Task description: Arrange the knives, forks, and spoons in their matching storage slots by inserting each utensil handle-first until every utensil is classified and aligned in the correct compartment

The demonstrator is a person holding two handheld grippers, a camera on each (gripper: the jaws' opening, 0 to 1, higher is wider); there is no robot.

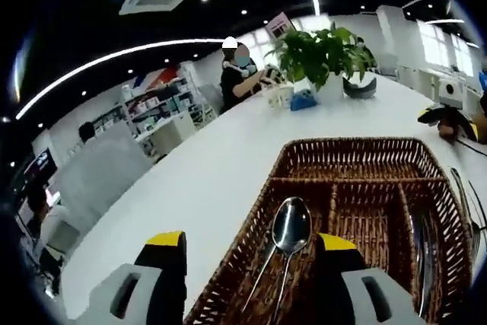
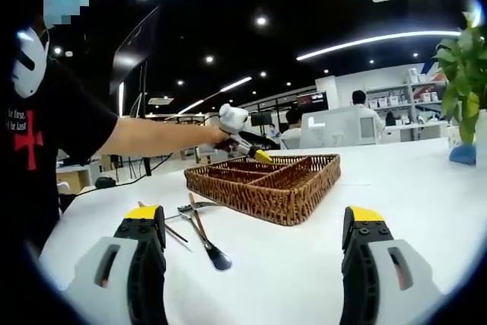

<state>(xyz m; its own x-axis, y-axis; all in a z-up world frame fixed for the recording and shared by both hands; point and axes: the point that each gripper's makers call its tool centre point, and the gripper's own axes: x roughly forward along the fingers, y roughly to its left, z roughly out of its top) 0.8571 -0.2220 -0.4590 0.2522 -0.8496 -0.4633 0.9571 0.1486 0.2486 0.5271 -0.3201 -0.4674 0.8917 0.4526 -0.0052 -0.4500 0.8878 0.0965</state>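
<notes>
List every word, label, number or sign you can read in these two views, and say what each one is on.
No text can be read with certainty.
Black shirt of the person: small white lettering beside a red cross, too small to read.
Wall sign at the back of the room: reddish marks, too blurred to read.
Card standing behind the potted plant: print too blurred to read.
Wicker tray and spoon: no markings seen.

In the left gripper view, the spoon (image 1: 290,227) handles run out of sight behind the right tong tip, and the wicker tray (image 1: 358,159) is cut off at the bottom edge. In the right gripper view, the loose utensils (image 2: 199,230) beside the tray are too small to sort.
</notes>
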